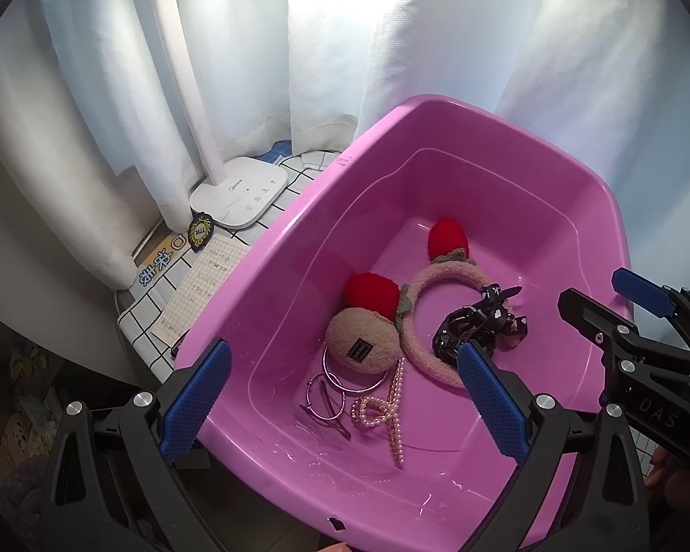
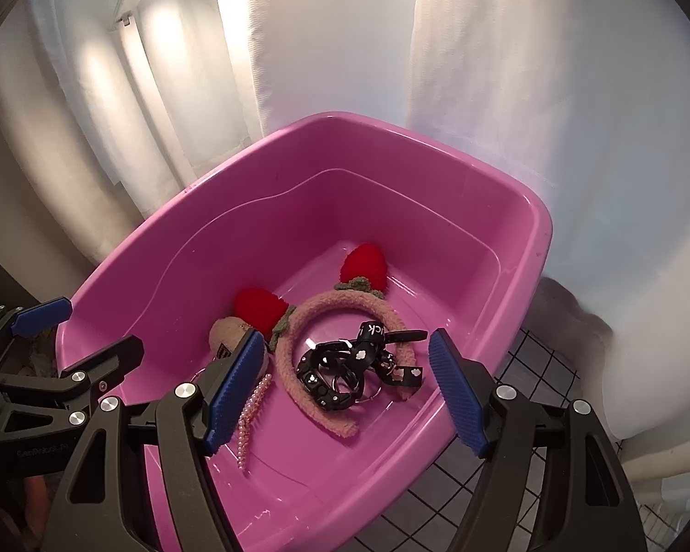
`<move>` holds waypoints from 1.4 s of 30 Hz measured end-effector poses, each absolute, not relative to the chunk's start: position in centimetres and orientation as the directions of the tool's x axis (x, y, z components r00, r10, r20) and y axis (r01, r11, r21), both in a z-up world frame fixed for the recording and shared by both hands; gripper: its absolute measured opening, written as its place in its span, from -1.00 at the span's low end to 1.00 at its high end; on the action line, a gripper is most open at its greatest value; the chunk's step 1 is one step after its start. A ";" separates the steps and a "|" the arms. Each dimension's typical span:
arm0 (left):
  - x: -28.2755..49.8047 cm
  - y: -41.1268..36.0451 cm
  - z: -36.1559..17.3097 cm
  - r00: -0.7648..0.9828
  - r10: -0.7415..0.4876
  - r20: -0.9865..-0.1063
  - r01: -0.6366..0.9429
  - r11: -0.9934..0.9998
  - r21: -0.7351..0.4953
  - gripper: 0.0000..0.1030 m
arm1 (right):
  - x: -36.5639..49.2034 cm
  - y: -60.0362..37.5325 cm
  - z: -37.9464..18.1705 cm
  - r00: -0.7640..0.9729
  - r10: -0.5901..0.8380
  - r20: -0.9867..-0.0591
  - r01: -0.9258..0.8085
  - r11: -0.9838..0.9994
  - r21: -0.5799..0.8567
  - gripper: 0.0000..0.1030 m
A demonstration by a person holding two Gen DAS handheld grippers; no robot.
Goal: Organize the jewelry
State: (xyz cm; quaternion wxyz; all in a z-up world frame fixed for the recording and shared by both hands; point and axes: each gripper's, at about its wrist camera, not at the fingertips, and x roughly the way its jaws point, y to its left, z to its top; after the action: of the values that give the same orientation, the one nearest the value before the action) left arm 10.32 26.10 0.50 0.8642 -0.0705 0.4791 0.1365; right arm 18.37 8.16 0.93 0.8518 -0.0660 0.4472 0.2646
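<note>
The jewelry lies in the pink tub (image 2: 170, 248): a fuzzy headband (image 2: 299, 322), a black chain piece (image 2: 331, 368) and a pearl clip (image 1: 391, 405), all below both grippers. The right gripper (image 2: 345, 391) and left gripper (image 1: 345, 395) hang above, jaws wide apart, holding nothing.

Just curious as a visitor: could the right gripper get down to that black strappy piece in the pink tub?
Probably yes. The right gripper hangs open right above the black strappy piece, which lies on top of the fuzzy headband, uncovered.
</note>
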 end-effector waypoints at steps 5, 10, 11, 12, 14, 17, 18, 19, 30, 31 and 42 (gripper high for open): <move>10.2 26.2 0.5 0.504 0.168 -0.847 -0.306 0.952 0.007 0.88 | 18.3 8.2 1.0 0.462 0.391 -0.796 -0.508 0.853 0.123 0.38; 10.2 26.3 0.5 0.502 0.170 -0.848 -0.314 0.949 0.005 0.88 | 18.2 8.2 1.0 0.461 0.391 -0.797 -0.508 0.852 0.124 0.38; 10.2 26.3 0.5 0.503 0.168 -0.848 -0.315 0.949 0.000 0.88 | 18.2 8.2 1.0 0.463 0.389 -0.797 -0.507 0.853 0.123 0.38; 10.2 26.3 0.5 0.504 0.163 -0.848 -0.316 0.949 -0.005 0.88 | 18.2 8.2 1.0 0.463 0.388 -0.797 -0.507 0.853 0.121 0.38; 10.2 26.4 0.5 0.508 0.156 -0.847 -0.321 0.947 -0.017 0.88 | 18.2 8.2 1.0 0.463 0.389 -0.796 -0.507 0.853 0.122 0.38; 10.1 26.3 0.6 0.512 0.159 -0.844 -0.322 0.947 -0.016 0.88 | 18.2 8.2 1.0 0.465 0.388 -0.796 -0.507 0.853 0.120 0.38; 10.2 26.3 0.6 0.512 0.161 -0.844 -0.321 0.947 -0.015 0.88 | 18.2 8.2 1.0 0.464 0.389 -0.796 -0.508 0.853 0.121 0.38; 10.1 26.3 0.6 0.513 0.163 -0.843 -0.321 0.947 -0.012 0.88 | 18.2 8.2 1.1 0.464 0.389 -0.796 -0.508 0.853 0.120 0.38; 10.1 26.4 0.6 0.510 0.165 -0.844 -0.322 0.947 -0.010 0.88 | 18.3 8.3 1.1 0.463 0.389 -0.796 -0.507 0.853 0.122 0.38; 10.1 26.4 0.6 0.510 0.166 -0.844 -0.321 0.947 -0.008 0.88 | 18.3 8.3 1.1 0.464 0.389 -0.796 -0.507 0.853 0.122 0.38; 9.9 26.5 0.2 0.497 0.163 -0.852 -0.325 0.946 -0.009 0.88 | 18.3 8.3 1.1 0.459 0.390 -0.798 -0.510 0.852 0.123 0.38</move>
State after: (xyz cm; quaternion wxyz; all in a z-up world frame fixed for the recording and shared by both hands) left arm 9.93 26.53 0.24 0.8611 -0.0844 0.4810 0.1415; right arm 18.35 8.34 1.10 0.8516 -0.0666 0.4479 0.2642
